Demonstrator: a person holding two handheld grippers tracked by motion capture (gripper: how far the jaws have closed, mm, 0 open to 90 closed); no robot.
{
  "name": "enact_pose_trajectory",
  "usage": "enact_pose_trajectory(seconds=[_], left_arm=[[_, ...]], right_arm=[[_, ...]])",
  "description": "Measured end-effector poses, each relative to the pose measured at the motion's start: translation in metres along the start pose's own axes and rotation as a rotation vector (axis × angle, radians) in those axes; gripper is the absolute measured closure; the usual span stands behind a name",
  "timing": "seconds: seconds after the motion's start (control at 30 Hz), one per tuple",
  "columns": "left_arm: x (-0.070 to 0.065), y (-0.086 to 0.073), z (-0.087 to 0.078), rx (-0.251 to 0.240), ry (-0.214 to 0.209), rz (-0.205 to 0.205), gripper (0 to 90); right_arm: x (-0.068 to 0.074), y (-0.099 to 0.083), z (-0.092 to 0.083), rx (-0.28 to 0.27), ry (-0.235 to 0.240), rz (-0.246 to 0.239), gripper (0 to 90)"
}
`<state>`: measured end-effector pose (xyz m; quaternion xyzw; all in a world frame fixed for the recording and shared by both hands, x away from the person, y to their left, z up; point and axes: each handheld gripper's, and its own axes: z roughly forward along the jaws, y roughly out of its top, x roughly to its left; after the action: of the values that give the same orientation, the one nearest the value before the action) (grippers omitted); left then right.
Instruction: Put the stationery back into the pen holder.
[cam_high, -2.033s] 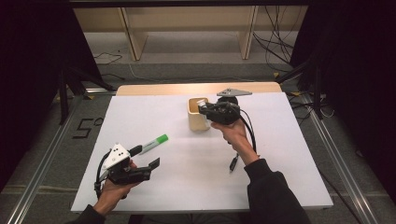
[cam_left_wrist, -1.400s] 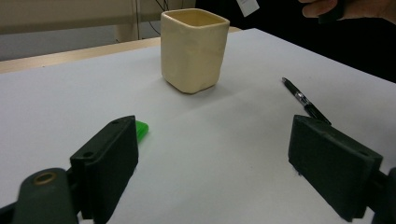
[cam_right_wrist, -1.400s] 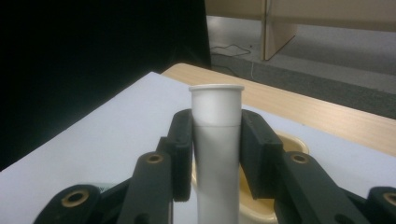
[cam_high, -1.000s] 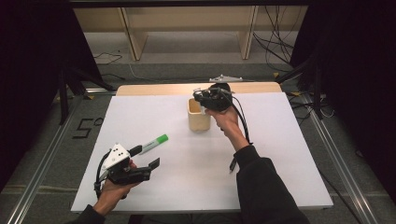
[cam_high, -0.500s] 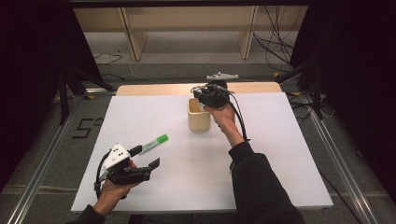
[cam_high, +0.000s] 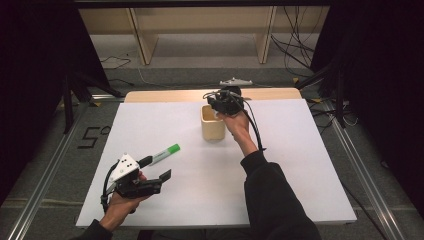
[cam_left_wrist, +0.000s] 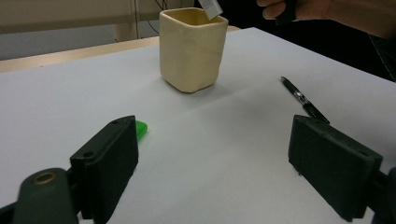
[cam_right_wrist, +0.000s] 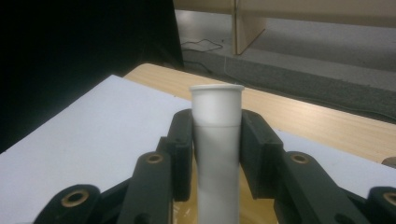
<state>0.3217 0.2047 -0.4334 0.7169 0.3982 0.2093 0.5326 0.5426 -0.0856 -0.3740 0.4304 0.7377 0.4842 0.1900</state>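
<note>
A cream square cup (cam_high: 212, 127) stands at the middle back of the white table sheet (cam_high: 300, 165). Just above its far right rim my right gripper (cam_high: 219, 104) is shut on a white tube-shaped marker (cam_right_wrist: 217, 135), which stands upright between the pads with its lower end over the cup's mouth (cam_right_wrist: 252, 213). The left gripper view has the cup (cam_left_wrist: 191, 46) with the marker's white tip (cam_left_wrist: 210, 6) at its rim. My left gripper (cam_high: 159, 181) rests open near the front left corner, nothing between its jaws. A green-capped marker (cam_high: 163, 154) lies just beyond it, its cap (cam_left_wrist: 140, 129) beside the left jaw.
A black pen (cam_left_wrist: 303, 100) lies on the sheet right of the cup, near the person's right forearm (cam_high: 250, 145). A strip of bare wooden tabletop (cam_high: 165, 95) runs behind the sheet. Wooden shelving (cam_high: 200, 25) and cables sit on the floor beyond.
The right gripper has moved a little left and away, from the cup's right side to above its far rim, carrying the white marker. The left gripper and the green marker have stayed put.
</note>
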Motion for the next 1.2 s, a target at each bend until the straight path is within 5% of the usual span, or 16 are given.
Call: enact_pose_trajectory(seconds=[1.2], left_arm=[[0.0,0.0,0.0,0.005,0.0,0.003,15.4]], right_arm=[[0.002,-0.01,0.016,0.046,-0.031,-0.015,67.5]])
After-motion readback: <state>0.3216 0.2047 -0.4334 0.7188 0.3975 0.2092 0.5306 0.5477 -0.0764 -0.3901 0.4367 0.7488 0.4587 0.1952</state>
